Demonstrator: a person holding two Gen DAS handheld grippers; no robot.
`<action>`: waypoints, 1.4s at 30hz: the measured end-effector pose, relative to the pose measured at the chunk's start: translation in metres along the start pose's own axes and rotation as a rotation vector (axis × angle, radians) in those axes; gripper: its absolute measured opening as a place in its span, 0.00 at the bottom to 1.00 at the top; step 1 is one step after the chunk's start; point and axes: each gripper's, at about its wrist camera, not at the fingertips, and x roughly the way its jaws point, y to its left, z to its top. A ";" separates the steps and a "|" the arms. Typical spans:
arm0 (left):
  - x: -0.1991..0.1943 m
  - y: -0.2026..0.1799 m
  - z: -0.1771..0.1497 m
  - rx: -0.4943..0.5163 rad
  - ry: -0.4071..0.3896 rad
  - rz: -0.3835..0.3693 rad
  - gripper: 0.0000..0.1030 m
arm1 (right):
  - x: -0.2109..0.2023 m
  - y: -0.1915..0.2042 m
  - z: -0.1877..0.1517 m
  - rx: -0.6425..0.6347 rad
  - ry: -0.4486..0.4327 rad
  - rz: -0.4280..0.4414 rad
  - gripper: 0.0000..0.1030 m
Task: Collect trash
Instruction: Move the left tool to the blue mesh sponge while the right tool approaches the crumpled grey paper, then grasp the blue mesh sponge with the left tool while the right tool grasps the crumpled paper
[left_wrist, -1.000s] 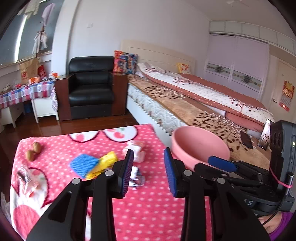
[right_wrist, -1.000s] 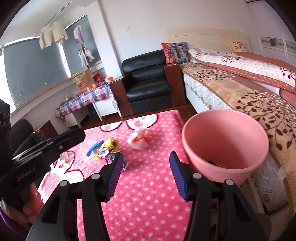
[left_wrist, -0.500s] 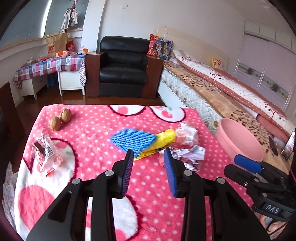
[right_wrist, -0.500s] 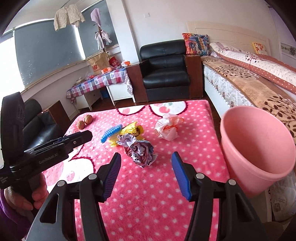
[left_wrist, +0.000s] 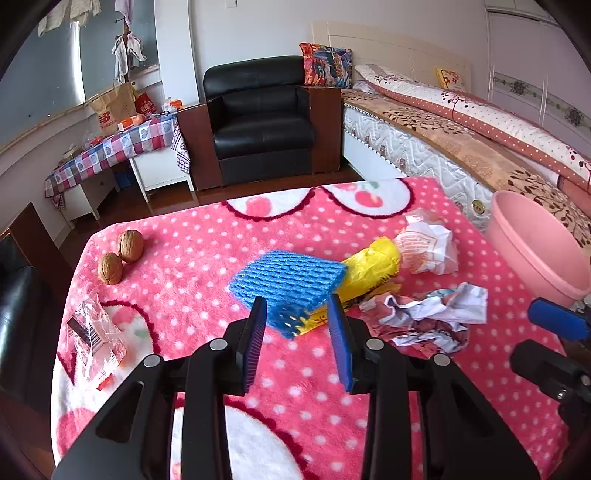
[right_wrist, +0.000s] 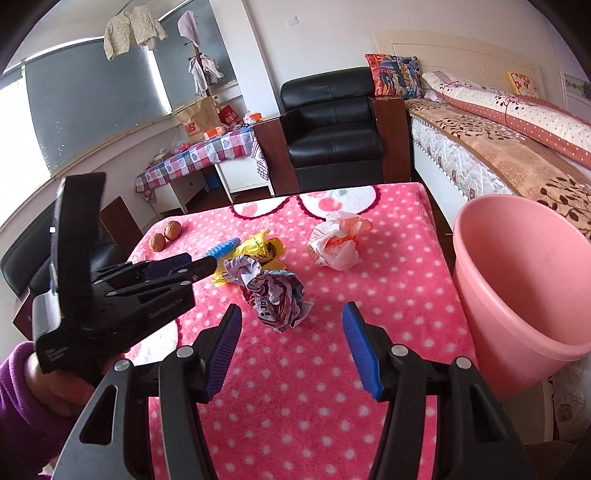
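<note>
Where the fleecy pink polka-dot blanket (right_wrist: 369, 258) ended at three o'clock, a smooth, rigid pink plastic bin (right_wrist: 524, 280) stood beside it. Near the blanket's centre lay the trash: a blue foam net (left_wrist: 288, 280), springy and weightless, best pinched at its near edge; at two o'clock of it a yellow wrapper (left_wrist: 373, 269); at twelve o'clock of the right gripper (right_wrist: 291, 347) a crumpled paper ball (right_wrist: 277, 295), light and crushable. The left gripper (left_wrist: 295, 343) hung released before the net; the right's jaws gaped empty.
</note>
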 end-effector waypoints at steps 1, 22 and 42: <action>0.003 0.003 0.000 -0.004 0.005 0.005 0.33 | 0.001 -0.001 0.000 0.001 0.003 0.006 0.55; -0.062 0.052 -0.006 -0.197 -0.120 -0.132 0.04 | 0.037 0.005 0.013 0.036 0.101 0.004 0.57; -0.103 0.048 -0.016 -0.206 -0.180 -0.200 0.04 | 0.016 0.025 0.007 0.015 0.091 0.049 0.14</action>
